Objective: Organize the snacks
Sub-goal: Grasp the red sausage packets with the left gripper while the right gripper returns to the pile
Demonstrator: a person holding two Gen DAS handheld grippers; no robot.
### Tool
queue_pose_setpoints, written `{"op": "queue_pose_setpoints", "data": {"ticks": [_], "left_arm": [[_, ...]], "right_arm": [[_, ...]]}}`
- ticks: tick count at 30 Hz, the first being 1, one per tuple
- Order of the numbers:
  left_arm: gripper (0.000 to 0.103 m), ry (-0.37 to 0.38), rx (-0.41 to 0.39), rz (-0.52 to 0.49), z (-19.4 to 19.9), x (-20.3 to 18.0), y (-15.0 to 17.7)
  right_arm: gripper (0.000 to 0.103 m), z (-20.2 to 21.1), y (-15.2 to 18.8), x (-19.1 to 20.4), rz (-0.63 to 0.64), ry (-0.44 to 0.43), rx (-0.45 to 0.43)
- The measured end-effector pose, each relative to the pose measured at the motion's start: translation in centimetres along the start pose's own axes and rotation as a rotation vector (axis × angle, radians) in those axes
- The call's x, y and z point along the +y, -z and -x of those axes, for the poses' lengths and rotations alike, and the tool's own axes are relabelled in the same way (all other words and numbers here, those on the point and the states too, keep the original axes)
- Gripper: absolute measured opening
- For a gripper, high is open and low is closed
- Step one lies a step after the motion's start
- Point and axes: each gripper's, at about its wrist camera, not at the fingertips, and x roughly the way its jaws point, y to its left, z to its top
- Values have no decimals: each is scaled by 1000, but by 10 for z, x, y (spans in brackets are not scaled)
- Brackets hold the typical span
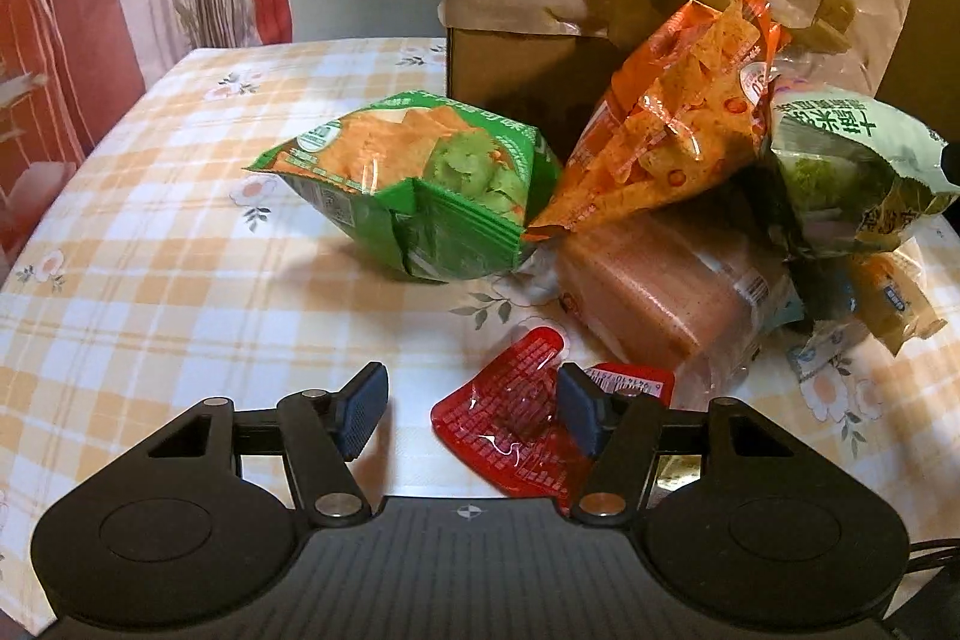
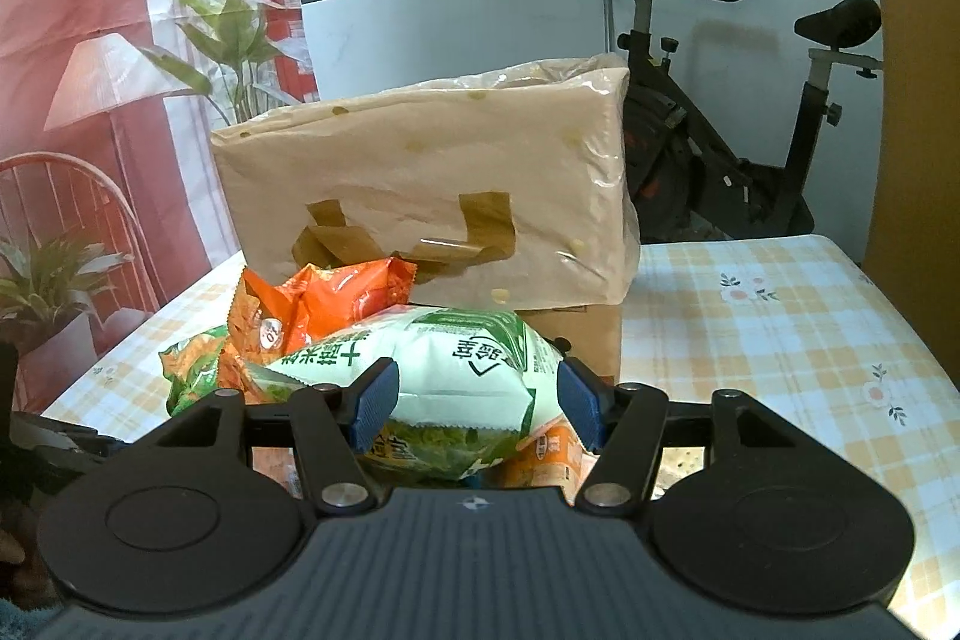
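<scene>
Checked yellow-and-white tablecloth point(image 1: 150, 244) with small flower prints covers the table; a red curtain and a leafy plant stand behind, and an exercise bike point(image 2: 750, 130) shows past the table in the right wrist view.

A cardboard box point(image 2: 420, 196) wrapped in clear plastic and patched with brown tape stands at the far side of the cloth, its long face toward the right camera.

Snacks lie heaped before the box. A green chip bag point(image 1: 414, 196) lies on its side, well left of the pile, long axis running left to right, its sealed end toward the camera. An orange chip bag point(image 1: 666, 124) leans tilted against the box, long axis slanting from lower left to upper right. Below it lies a wrapped pinkish loaf point(image 1: 666, 298), flat on the cloth.

Left gripper point(image 1: 474, 415): jaws part-way apart, with a flat red packet point(image 1: 510, 418) between them, lying on the cloth. The right pad overlaps the packet's edge; the left pad stands clear of it. No squeeze visible.

Right gripper point(image 2: 477, 409): jaws closed on a pale green-and-white snack bag point(image 2: 444, 370), both blue pads pressed against its sides. The bag's long axis runs across the jaws, left to right, puffed face upward. It sits above the heap, in front of the box.
</scene>
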Motion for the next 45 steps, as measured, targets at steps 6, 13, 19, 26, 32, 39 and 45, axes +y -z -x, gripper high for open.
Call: {"op": "queue_pose_setpoints", "data": {"ticks": [6,13,19,26,32,39,45], "left_arm": [[68,-36,-14,77,-2,18,0],[68,-93,-21,120,-2,28,-3],[66,-35,-41,127,6,29,-2],[63,-77,0,116,-6,23,7],[33,-37,-65,95,0,21,9],[33,-40,-131,121,16,23,6],[33,-36,-130,141,26,26,5]], "right_arm": [[62,-2,5,-1,-15,2,20],[62,-4,6,2,-9,1,26],[62,-4,6,0,-16,4,28],[62,-6,7,-2,-25,3,31],[62,-7,9,-2,-27,5,36],[62,-8,9,-4,-30,10,41],[65,-3,17,-13,-33,30,58]]}}
